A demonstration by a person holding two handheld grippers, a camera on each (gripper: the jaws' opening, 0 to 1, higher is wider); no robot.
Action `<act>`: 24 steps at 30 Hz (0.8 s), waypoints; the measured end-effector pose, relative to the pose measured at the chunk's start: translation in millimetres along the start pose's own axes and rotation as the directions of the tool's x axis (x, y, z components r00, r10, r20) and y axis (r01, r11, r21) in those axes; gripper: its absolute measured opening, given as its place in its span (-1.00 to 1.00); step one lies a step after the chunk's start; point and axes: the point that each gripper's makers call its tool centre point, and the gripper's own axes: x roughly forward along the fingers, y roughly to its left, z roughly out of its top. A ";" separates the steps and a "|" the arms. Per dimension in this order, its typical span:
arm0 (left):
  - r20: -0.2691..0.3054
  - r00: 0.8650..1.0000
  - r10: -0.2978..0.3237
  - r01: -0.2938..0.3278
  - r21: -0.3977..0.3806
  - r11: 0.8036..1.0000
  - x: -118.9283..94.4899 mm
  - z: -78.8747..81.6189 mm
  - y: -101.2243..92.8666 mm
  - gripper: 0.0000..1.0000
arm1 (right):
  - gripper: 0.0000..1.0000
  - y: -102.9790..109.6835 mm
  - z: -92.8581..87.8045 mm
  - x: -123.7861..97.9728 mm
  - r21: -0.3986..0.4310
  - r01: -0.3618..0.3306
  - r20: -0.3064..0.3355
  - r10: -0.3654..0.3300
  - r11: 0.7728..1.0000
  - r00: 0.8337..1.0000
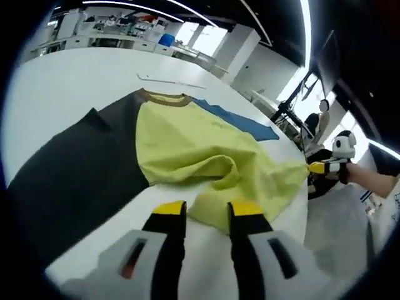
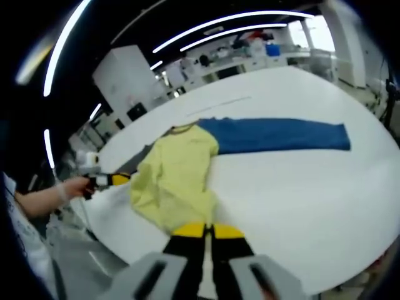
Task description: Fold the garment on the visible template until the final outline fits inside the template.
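Left gripper view: left hand-held gripper [image 1: 208,210] rising from the bottom centre, its 2 yellow-tipped jaws spread apart with a clear gap, hovering just at the near hem of the yellow garment [image 1: 206,156]. Nothing pinched between them. Garment lying rumpled across the middle of the frame on the white bench [image 1: 69,81], brown collar toward the upper centre, folds bunched in the lower middle. Dark panel [image 1: 75,169] spread to the left of the garment, partly under it; blue panel [image 1: 240,122] reaching out from beneath the garment toward the upper right. At the right edge, the right hand-held gripper [image 1: 315,167] held in a person's hand [image 1: 356,172], arm stretching in from the far right, yellow tips touching the garment's stretched-out corner.

Right gripper view: right hand-held gripper [image 2: 208,231] coming up from the bottom centre, its 2 yellow-tipped jaws pressed together on the garment's [image 2: 178,172] near edge, cloth pinched between them. Garment running from the lower centre up toward the left of centre, collar at its top end. Blue panel [image 2: 281,134] stretched out to the right across the upper middle of the bench [image 2: 300,206]. At the left edge, the left hand-held gripper [image 2: 122,179] gripped by a hand [image 2: 72,187] with forearm extending from the lower left, tips beside the garment's left edge; spread or pressed together there, cannot tell.
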 end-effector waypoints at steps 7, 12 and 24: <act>0.005 1.000 -0.026 0.027 -0.103 0.994 -2.6 -2.0 -1.0 -0.86 | -1.00 -2.4 -1.1 -0.5 0.002 0.004 -0.005 -0.004 1.000 1.000; 0.006 1.000 -0.018 0.018 -0.144 0.989 -10.9 -3.7 4.1 -1.00 | -1.00 -4.8 -1.4 -0.9 0.005 0.005 -0.008 -0.005 1.000 1.000; -0.052 0.998 0.024 -0.035 -0.236 0.971 -46.9 -28.4 0.2 -1.00 | -1.00 -7.1 -10.1 -4.2 0.027 0.013 -0.032 -0.012 1.000 0.999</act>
